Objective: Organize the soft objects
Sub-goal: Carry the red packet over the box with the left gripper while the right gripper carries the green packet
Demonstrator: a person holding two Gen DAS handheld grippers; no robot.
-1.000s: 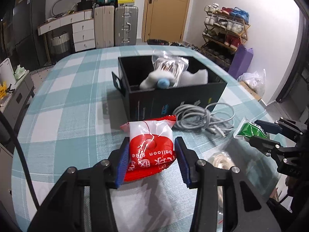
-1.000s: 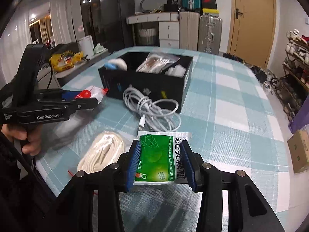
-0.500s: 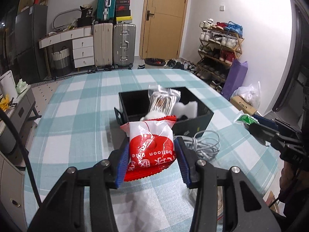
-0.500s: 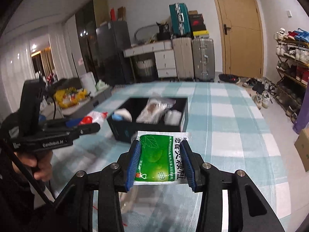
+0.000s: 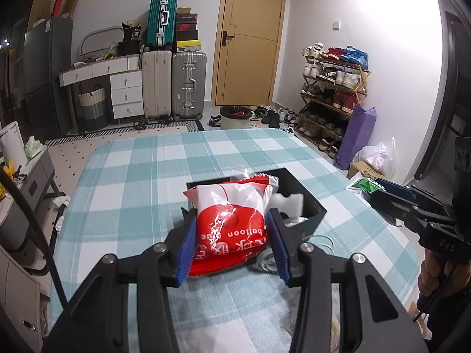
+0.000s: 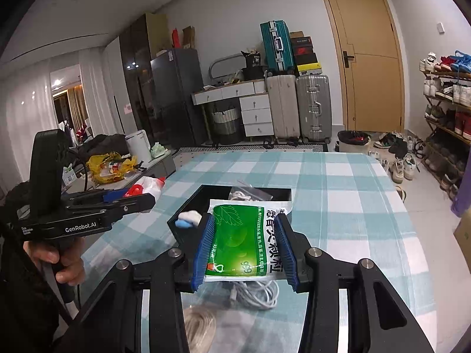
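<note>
Two packets: one in each gripper, both held in the air above the table.
Red packet (image 5: 232,229): red-and-white plastic pouch, clamped between the blue pads of the left gripper (image 5: 232,247), in front of the black box (image 5: 312,203).
Green packet (image 6: 244,241): green-and-white sachet, pinched at its sides by the right gripper (image 6: 244,253), over the box's near edge.
Black box: open-topped, on the checked tablecloth (image 5: 141,170); inside are a white foam piece (image 5: 287,203), a clear bag (image 6: 250,194) and a white-and-blue soft item (image 6: 188,219).
White cable (image 6: 259,292): coiled on the cloth, just beside the box, under the right gripper.
Cream bundle (image 6: 198,326): blurred, near the cable.
</note>
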